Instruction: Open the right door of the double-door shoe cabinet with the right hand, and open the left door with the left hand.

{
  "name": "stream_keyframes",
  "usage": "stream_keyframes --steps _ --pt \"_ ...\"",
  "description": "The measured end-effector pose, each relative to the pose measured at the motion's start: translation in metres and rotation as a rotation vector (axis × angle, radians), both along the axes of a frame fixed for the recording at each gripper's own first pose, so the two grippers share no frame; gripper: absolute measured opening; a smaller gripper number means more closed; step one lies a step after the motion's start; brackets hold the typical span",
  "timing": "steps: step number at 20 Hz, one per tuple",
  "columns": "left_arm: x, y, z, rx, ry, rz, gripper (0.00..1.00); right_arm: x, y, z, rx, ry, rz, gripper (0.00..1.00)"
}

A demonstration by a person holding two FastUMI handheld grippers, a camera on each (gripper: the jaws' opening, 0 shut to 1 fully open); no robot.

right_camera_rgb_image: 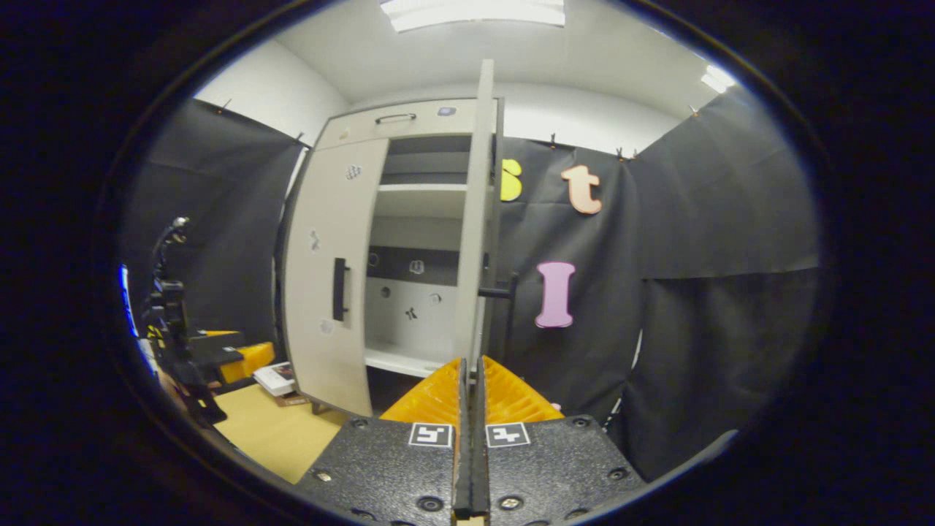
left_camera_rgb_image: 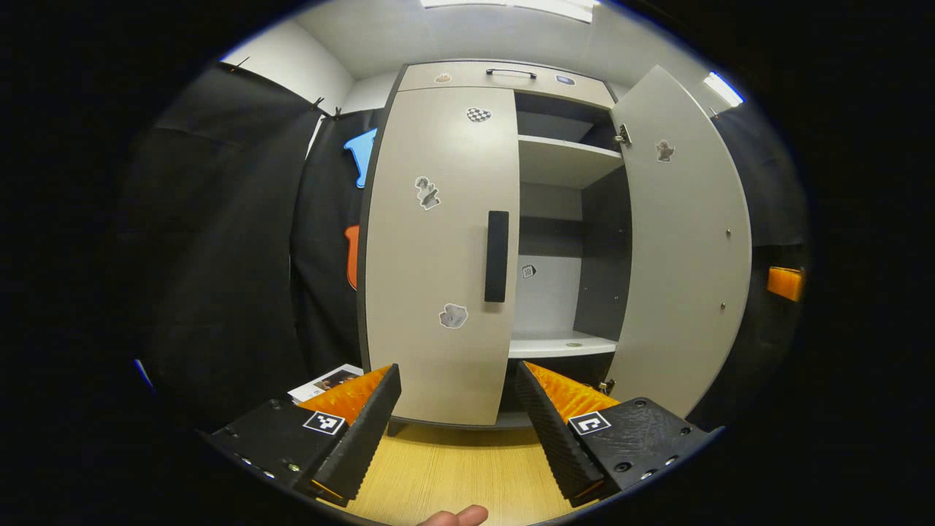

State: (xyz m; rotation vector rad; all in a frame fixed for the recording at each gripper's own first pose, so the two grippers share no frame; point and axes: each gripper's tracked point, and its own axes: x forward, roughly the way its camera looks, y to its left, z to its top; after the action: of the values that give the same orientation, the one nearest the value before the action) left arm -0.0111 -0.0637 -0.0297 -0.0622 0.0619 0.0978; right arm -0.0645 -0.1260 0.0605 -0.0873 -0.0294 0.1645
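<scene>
The beige shoe cabinet (left_camera_rgb_image: 467,77) faces me in the left gripper view. Its left door (left_camera_rgb_image: 431,248) is closed, with a dark vertical handle (left_camera_rgb_image: 497,256) at its inner edge. Its right door (left_camera_rgb_image: 679,241) stands swung open, baring pale shelves (left_camera_rgb_image: 562,157). My left gripper (left_camera_rgb_image: 460,380) is open, short of the left door and below its handle, touching nothing. In the right gripper view the open right door (right_camera_rgb_image: 475,219) is seen edge-on, its handle (right_camera_rgb_image: 500,292) sticking out to the right. My right gripper (right_camera_rgb_image: 471,365) is shut just below that door's edge, with nothing held. The left door (right_camera_rgb_image: 329,285) stays closed.
A wooden floor (left_camera_rgb_image: 453,475) runs under the cabinet. A white booklet (left_camera_rgb_image: 325,381) lies on the floor left of the cabinet. Black cloth walls (right_camera_rgb_image: 716,307) close in both sides. The other gripper (right_camera_rgb_image: 179,329) and yellow boxes (right_camera_rgb_image: 245,359) sit at far left in the right gripper view.
</scene>
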Motion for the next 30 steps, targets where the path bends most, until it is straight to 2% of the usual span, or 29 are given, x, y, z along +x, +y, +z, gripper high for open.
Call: stream_keyframes --steps 5,10,13,17,21,24,25,26,30 --pt "-0.003 0.007 0.012 0.026 -0.025 -0.005 0.95 0.028 0.048 -0.022 0.004 0.021 0.049 0.04" --pt "-0.011 0.018 0.012 0.037 -0.04 -0.006 0.95 0.055 0.057 -0.037 -0.013 -0.001 -0.029 0.05" --pt "-0.009 0.021 0.012 0.044 -0.041 -0.01 0.95 0.059 0.065 -0.044 0.008 0.009 -0.035 0.68" --pt "0.013 0.011 0.026 0.041 -0.063 -0.065 0.95 0.061 0.067 -0.051 0.056 0.035 -0.041 0.92" --pt "0.072 -0.013 0.053 0.013 -0.084 -0.16 0.95 0.052 0.072 -0.052 0.063 0.037 -0.016 0.92" --pt "0.124 -0.019 0.07 0.014 -0.091 -0.164 0.95 0.041 0.071 -0.055 0.064 0.032 0.006 0.92" --pt "0.138 -0.018 0.073 0.021 -0.096 -0.156 0.84 0.04 0.07 -0.056 0.064 0.036 0.011 0.94" --pt "0.153 -0.018 0.074 0.025 -0.094 -0.153 0.95 0.038 0.068 -0.058 0.064 0.041 0.011 0.91" --pt "0.198 -0.013 0.068 0.009 -0.039 -0.111 0.95 0.038 0.056 -0.058 0.067 0.042 -0.002 0.92"
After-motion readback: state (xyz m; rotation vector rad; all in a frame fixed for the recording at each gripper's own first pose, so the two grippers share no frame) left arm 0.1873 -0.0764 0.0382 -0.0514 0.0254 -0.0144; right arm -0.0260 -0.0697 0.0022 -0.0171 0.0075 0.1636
